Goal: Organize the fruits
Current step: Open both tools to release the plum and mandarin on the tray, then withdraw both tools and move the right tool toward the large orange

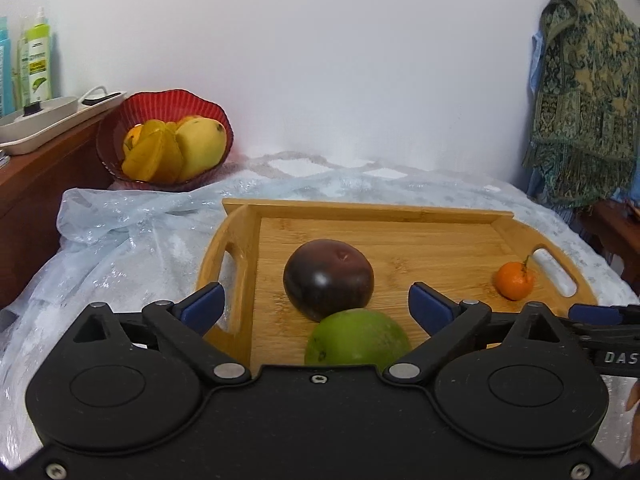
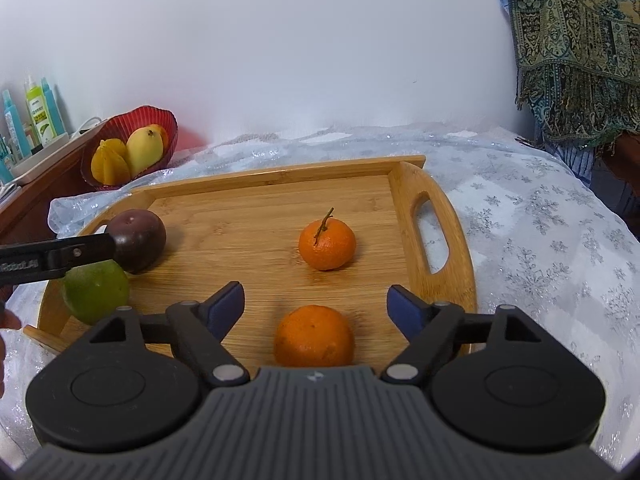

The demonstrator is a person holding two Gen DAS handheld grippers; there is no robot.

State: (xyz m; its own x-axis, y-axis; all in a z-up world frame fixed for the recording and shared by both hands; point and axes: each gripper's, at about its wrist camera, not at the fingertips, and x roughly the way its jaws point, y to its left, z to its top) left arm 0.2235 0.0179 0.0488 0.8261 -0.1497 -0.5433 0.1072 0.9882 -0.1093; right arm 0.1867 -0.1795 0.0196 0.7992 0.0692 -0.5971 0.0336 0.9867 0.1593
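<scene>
Four fruits are seen lying on the wooden tray: a smooth dark purple fruit just beside a matte green fruit, a dimpled stemmed mandarin and a rounder orange nearer the camera. Three more yellow fruits are held in the ribbed red bowl behind, so sorting is judged unfinished. The left gripper and right gripper are both spread wide and grip nothing. A glittery plastic sheet is spread underneath.

Both wrist views close, angled down, sharing wooden tray.
</scene>
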